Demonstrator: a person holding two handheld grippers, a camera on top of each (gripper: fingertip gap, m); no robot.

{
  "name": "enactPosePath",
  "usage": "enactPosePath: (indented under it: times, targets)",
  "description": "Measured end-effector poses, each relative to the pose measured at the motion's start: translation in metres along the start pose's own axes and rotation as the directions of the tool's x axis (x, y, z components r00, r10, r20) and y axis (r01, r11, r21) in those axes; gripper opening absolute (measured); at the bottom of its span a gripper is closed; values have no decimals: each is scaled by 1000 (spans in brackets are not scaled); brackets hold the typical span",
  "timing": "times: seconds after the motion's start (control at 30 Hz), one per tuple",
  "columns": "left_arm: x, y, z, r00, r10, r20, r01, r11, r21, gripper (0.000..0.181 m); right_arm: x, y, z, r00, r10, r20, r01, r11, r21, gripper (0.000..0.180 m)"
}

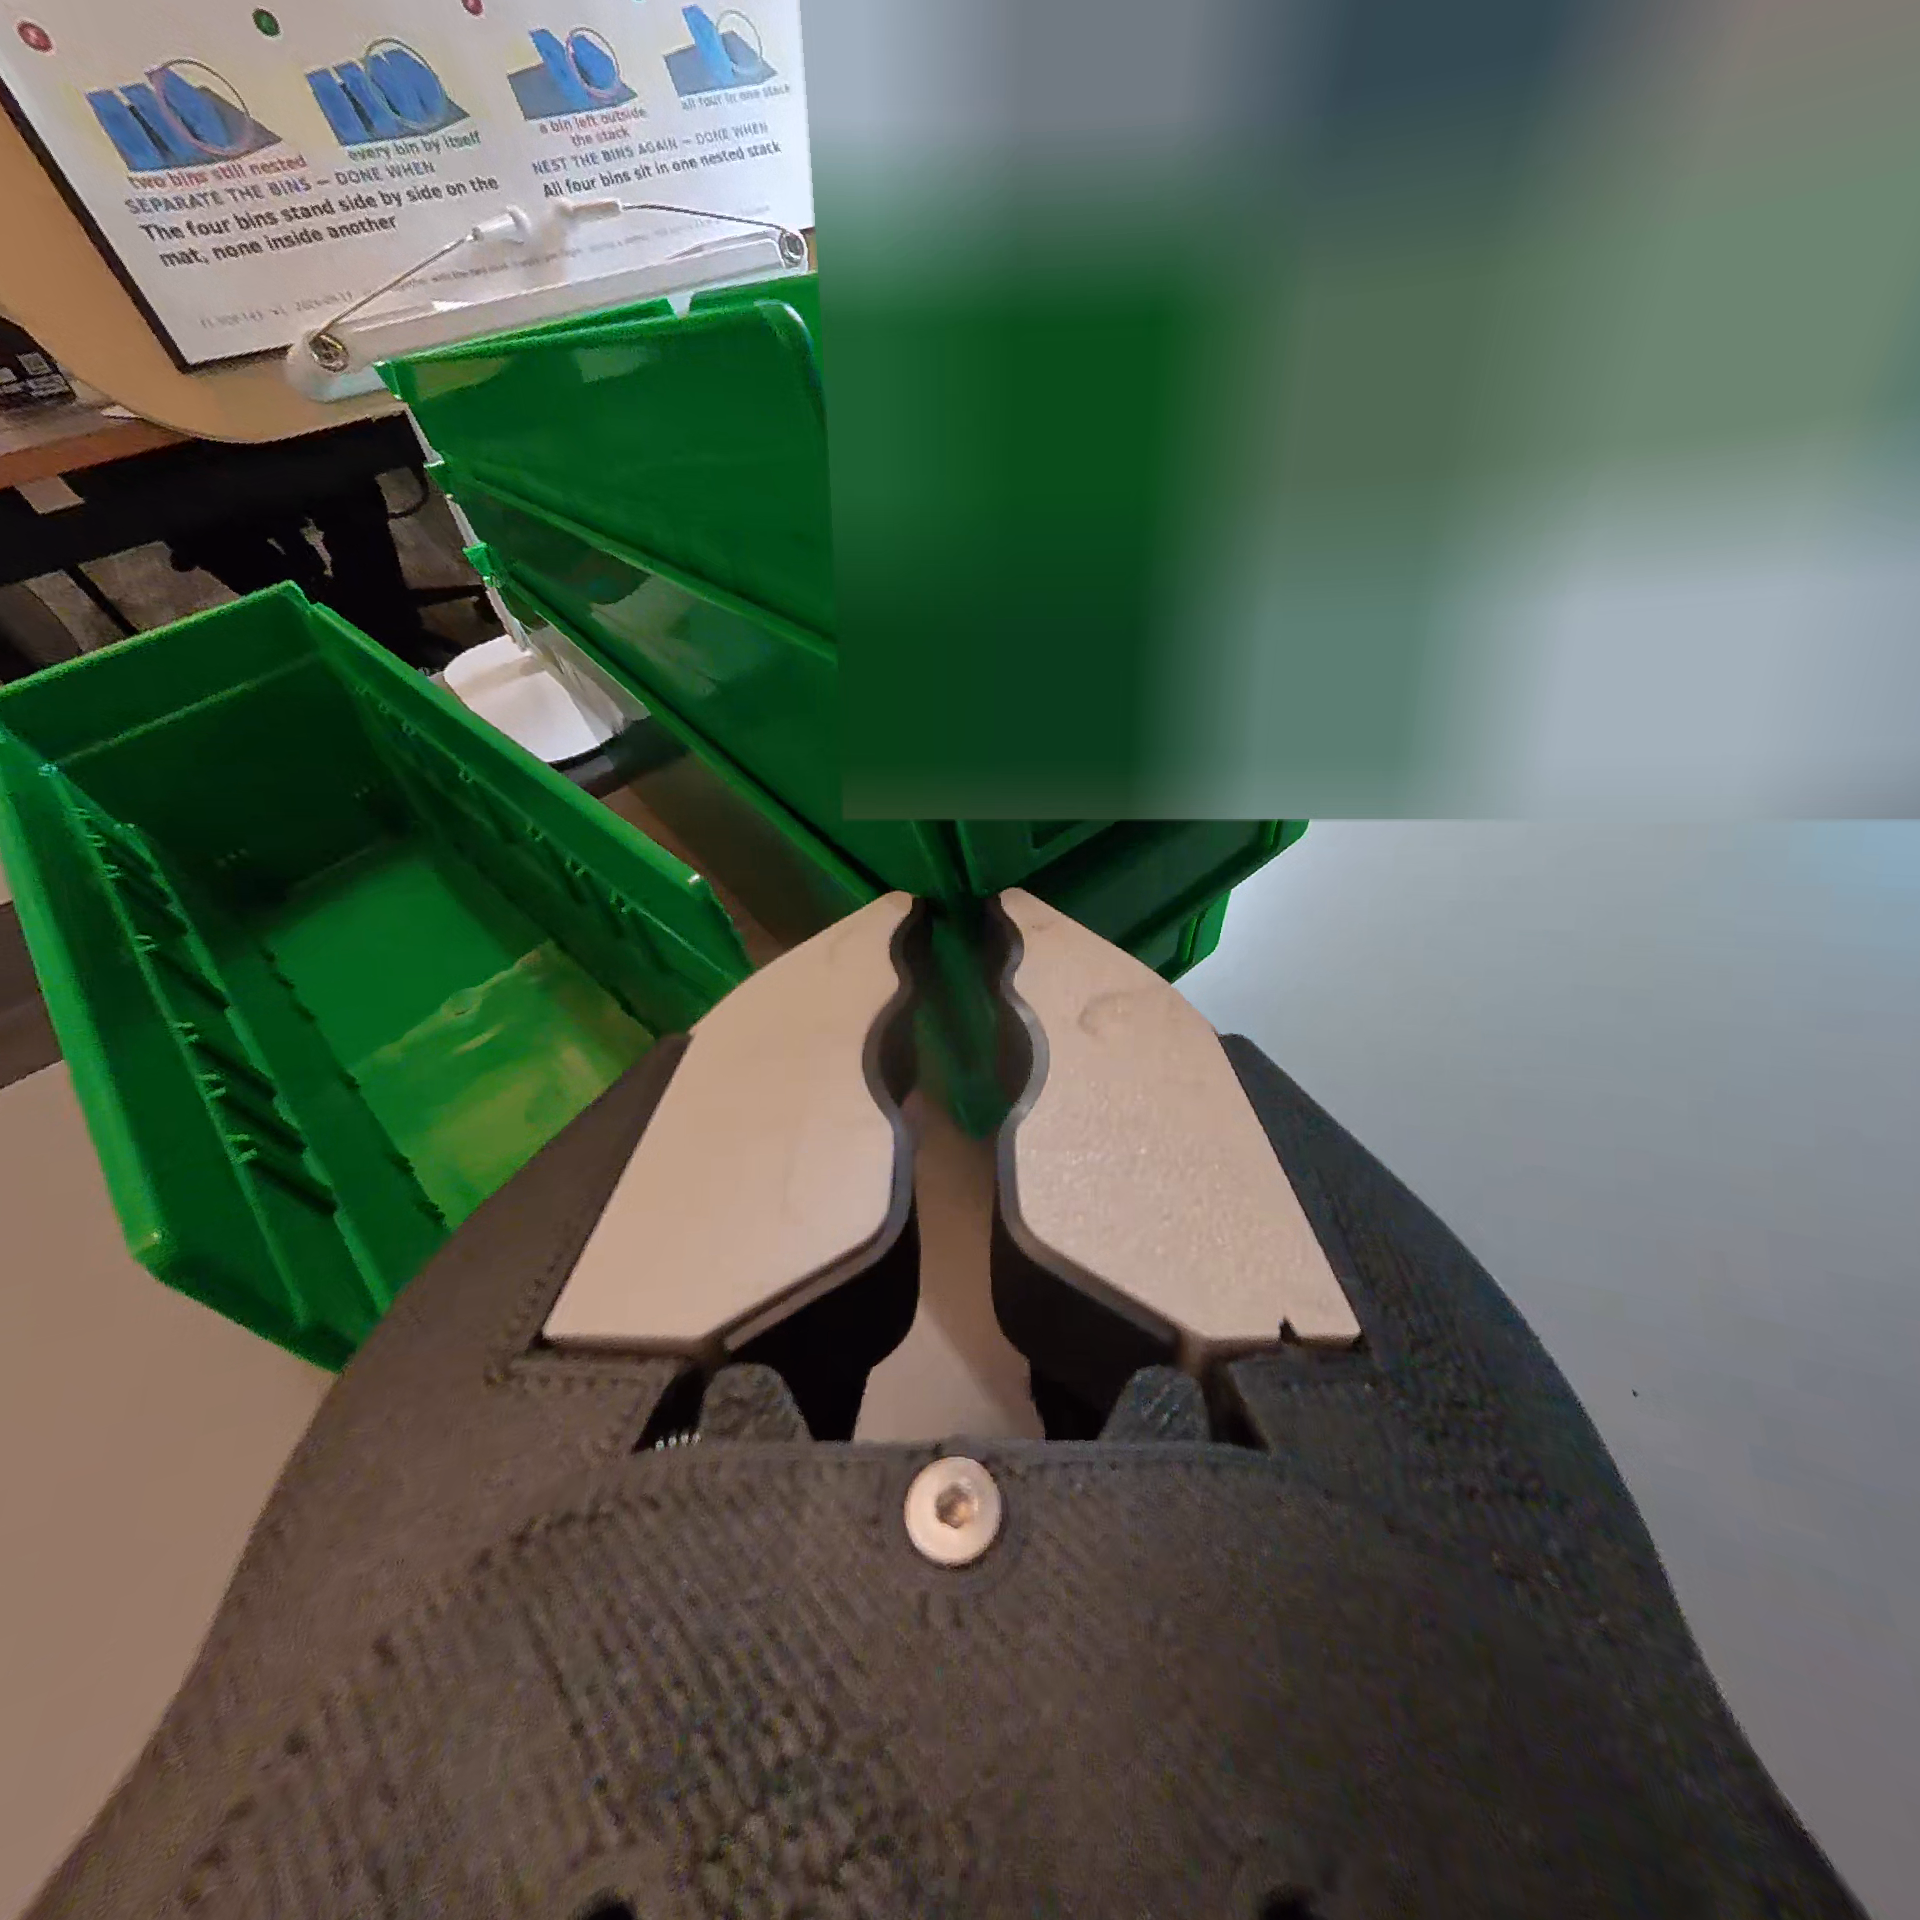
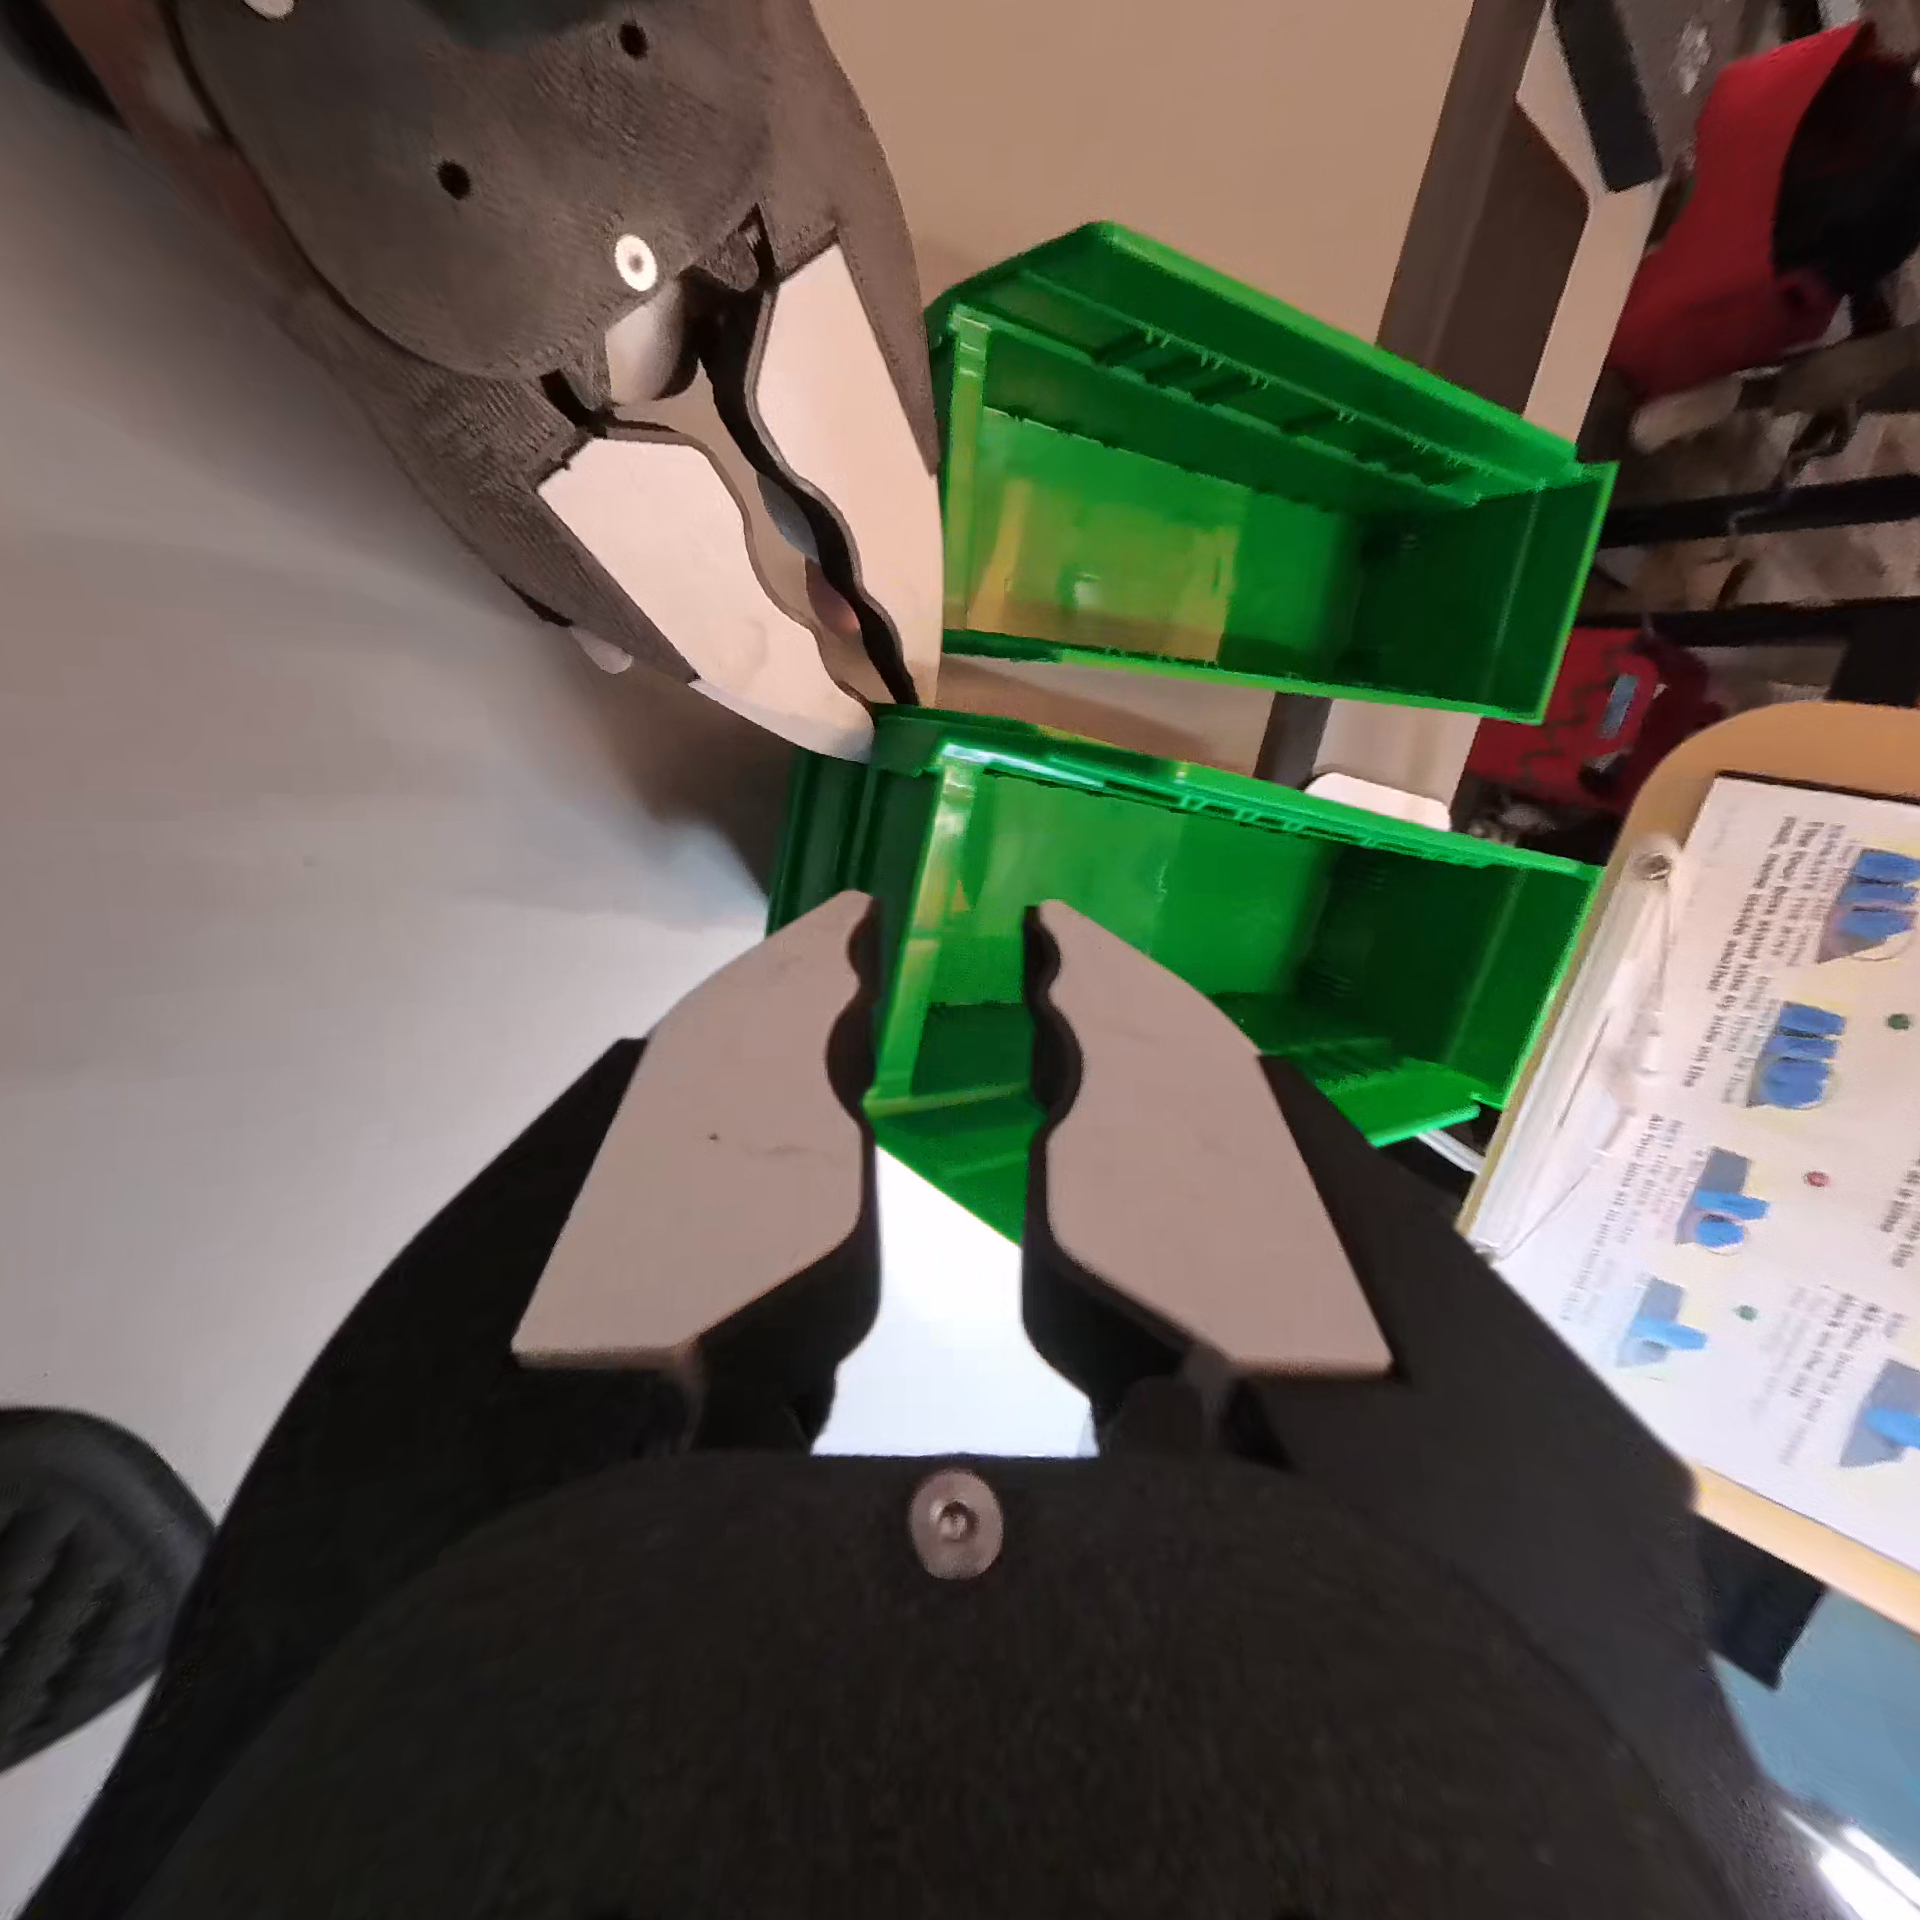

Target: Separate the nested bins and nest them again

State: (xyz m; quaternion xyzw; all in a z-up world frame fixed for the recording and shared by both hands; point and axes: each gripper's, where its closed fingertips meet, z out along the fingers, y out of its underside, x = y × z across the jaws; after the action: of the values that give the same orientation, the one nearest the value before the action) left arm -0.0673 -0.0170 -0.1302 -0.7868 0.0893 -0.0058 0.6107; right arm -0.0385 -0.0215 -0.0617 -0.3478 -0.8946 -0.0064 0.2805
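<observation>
A stack of nested green bins (image 1: 644,499) is tilted up, and my left gripper (image 1: 956,914) is shut on a corner of its rim (image 1: 961,1039). A single green bin (image 1: 343,935) stands apart on the table to the left. In the right wrist view my right gripper (image 2: 951,925) is open, with its fingers on either side of the front wall of the stack (image 2: 1195,914). The left gripper (image 2: 894,707) shows there too, pinching the stack's upper left corner. The single bin (image 2: 1195,520) lies beyond the stack.
An instruction sheet on a tan board (image 1: 395,187) stands behind the bins and also shows in the right wrist view (image 2: 1714,1091). The table top (image 1: 1558,1143) is pale. A brown post (image 2: 1455,208) and red items (image 2: 1787,208) lie beyond the table. The grippers' ends are close to 8 cm from one another.
</observation>
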Motion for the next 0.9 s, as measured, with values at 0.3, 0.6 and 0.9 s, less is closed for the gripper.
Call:
enactPosePath:
  times: [0.3,0.6,0.9]
  targets:
    - [-2,1,-1,1000,-8,3,8,1000,14,9,-12,25,65,996,78,-39,-83,988,-127,31]
    - [2,-2,1,1000,25,9,-25,999,41,9,-7,26,55,998,57,13,-56,993,-101,28]
    - [6,-14,0,999,52,7,-52,995,84,9,-3,28,41,995,57,85,-51,996,-71,28]
